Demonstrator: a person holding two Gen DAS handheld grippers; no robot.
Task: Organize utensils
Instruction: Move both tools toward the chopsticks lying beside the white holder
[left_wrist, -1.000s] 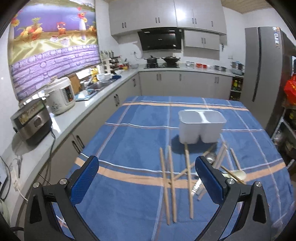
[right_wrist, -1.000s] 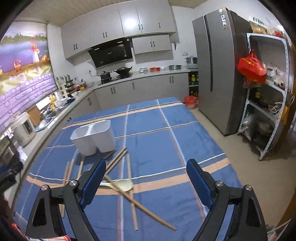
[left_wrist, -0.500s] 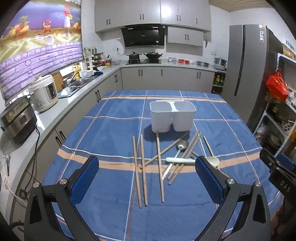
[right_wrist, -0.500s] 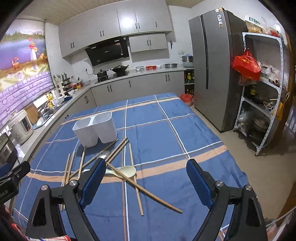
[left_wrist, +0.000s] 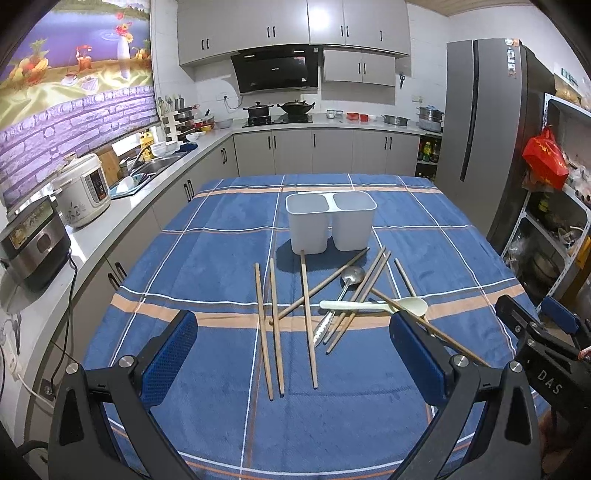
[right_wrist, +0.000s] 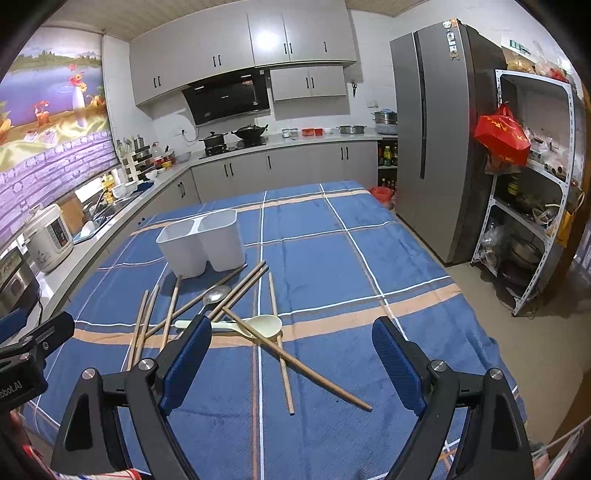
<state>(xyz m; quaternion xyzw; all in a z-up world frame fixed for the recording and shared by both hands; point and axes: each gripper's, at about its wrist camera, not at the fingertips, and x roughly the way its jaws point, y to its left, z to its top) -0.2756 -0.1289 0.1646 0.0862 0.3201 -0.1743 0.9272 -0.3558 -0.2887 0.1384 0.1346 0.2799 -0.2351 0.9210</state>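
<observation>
Both grippers have drawn back from the white holder since the earlier frames. The left gripper (left_wrist: 293, 363) and the right gripper (right_wrist: 291, 363) hang over the near edge of the desk (left_wrist: 207, 266) with jaws spread wide, grasping nothing. In the left view the right gripper's black body now juts in at the right edge, partly cut off. Between the grippers and the holder lie scattered wooden chopsticks (left_wrist: 307, 321), a metal spoon (left_wrist: 352, 275) and a pale plastic spoon (left_wrist: 373, 305); several cross, and one chopstick's near end is hidden behind the left gripper's right finger. The white holder (left_wrist: 330, 225) stands upright beyond them; how deep its two compartments go cannot be seen.
</observation>
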